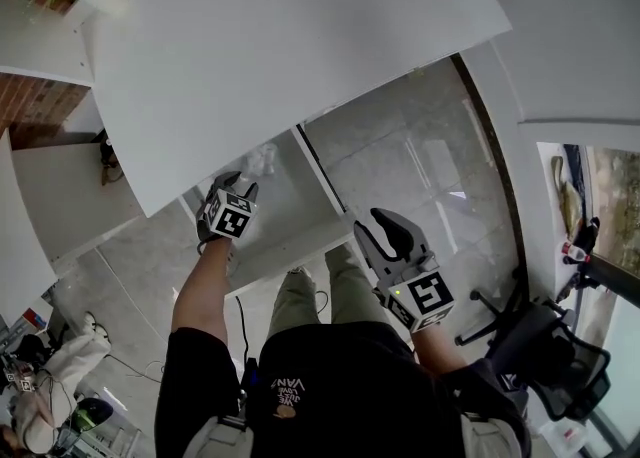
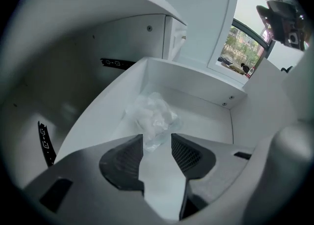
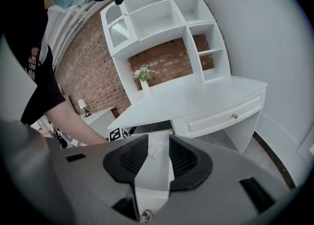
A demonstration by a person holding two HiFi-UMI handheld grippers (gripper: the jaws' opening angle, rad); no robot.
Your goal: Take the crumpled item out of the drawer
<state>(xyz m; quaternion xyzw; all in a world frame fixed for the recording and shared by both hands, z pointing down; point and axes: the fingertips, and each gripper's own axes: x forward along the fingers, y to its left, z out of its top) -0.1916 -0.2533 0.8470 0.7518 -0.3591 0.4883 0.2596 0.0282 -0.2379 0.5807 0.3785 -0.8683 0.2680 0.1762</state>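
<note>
White drawer (image 2: 196,84), pulled open: one crumpled item (image 2: 153,121) is held on its floor. The item is found at 12 o'clock of the left gripper (image 2: 157,143), its lower edge between the parted jaw tips, ungripped. The item is clear, wrinkled, plastic-like. Right gripper (image 3: 153,145): jaws apart, nothing between, kept outside at 4 o'clock.

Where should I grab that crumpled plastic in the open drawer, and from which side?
Grip the crumpled plastic across its bunched middle, coming down from the front of the drawer, whose walls close off the other sides. It lies loose on the floor, apart from the walls, and the open left tongs line up with its near end.
</note>
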